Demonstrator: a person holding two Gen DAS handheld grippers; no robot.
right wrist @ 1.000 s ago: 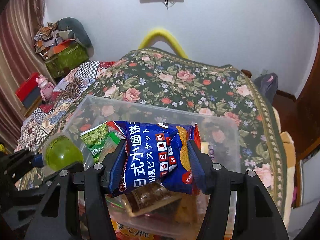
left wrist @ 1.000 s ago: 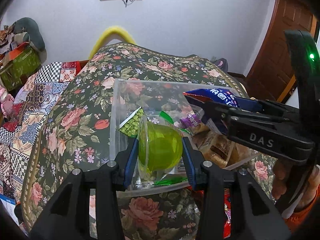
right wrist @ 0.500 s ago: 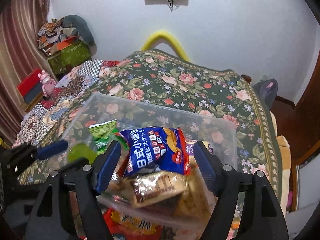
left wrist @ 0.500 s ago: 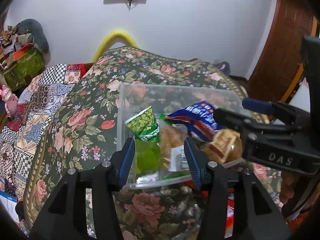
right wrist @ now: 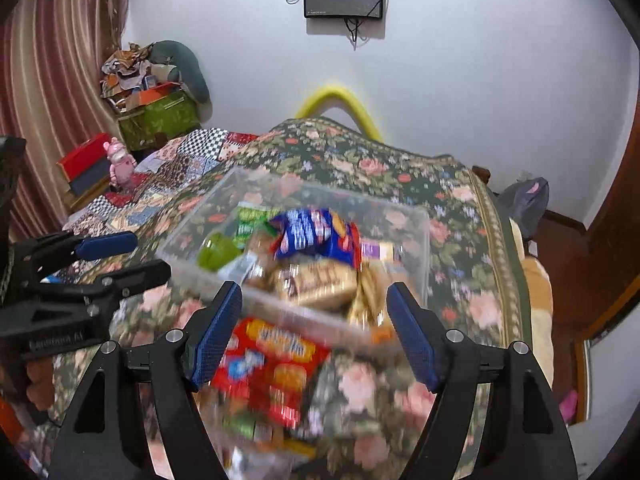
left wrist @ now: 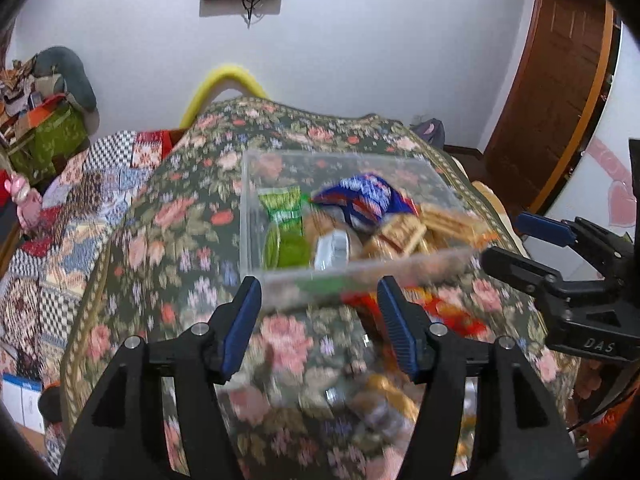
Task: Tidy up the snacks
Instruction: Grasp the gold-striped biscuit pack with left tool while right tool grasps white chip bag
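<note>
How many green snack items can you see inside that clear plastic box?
2: a green pea packet at the clear plastic box's far left, and a round green jelly cup just in front. Others may hide underneath.

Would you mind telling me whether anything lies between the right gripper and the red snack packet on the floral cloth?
Nothing visible does: the right gripper, jaws open and empty, hangs over the red snack packet, which lies bare on the floral cloth just before the clear plastic box.

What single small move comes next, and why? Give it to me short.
Probably bring the right gripper down onto the red snack pack lying on the floral cloth just in front of the clear bin. Both grippers are open with nothing between the jaws, the left gripper's jaws having just been opening, the blue bag already lies in the bin, and that pack is still outside.
</note>
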